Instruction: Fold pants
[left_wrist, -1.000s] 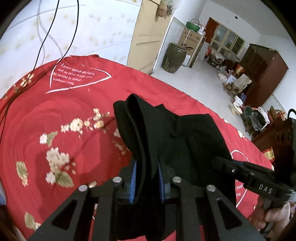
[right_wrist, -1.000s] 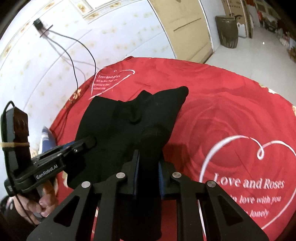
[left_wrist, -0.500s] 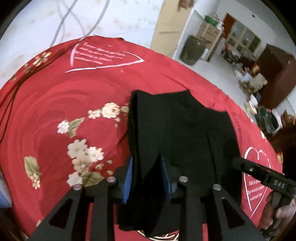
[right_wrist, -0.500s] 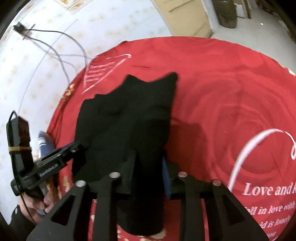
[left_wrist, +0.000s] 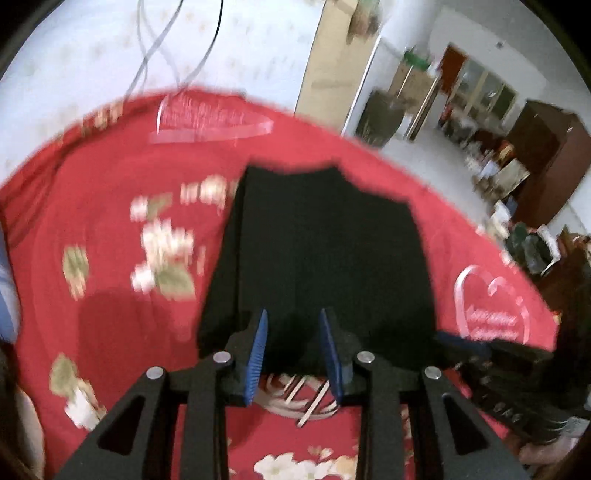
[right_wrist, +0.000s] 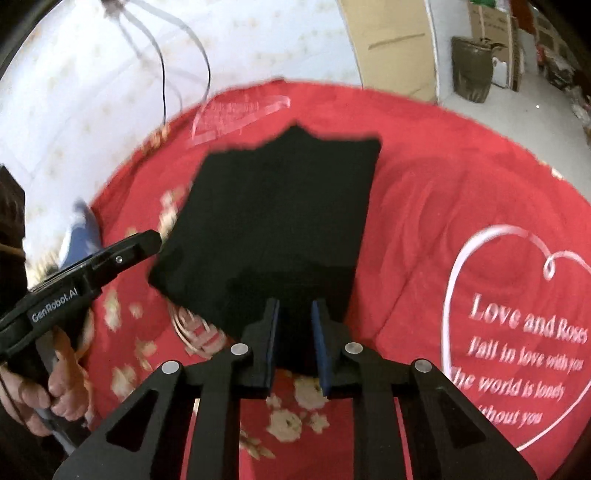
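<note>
1. Red floral bedspread (right_wrist: 424, 206) covers the surface; white wall with hanging cables behind it.
2. Dark jar (left_wrist: 380, 118) stands on the floor beyond the bedspread.
3. Folded black pants (left_wrist: 325, 251) lie flat on the bedspread.
4. Left gripper (left_wrist: 293, 347): jaws apart, pants hem between, pads clear.
5. Right gripper (right_wrist: 294, 341): jaws have just been closing, narrow, pinching the pants hem.

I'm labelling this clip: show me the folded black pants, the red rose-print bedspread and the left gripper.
folded black pants (left_wrist: 325, 240), left wrist view, middle of the fabric.
red rose-print bedspread (right_wrist: 443, 206), right wrist view, bare red patch.
left gripper (left_wrist: 293, 345), left wrist view, between the blue-padded fingertips.
</note>
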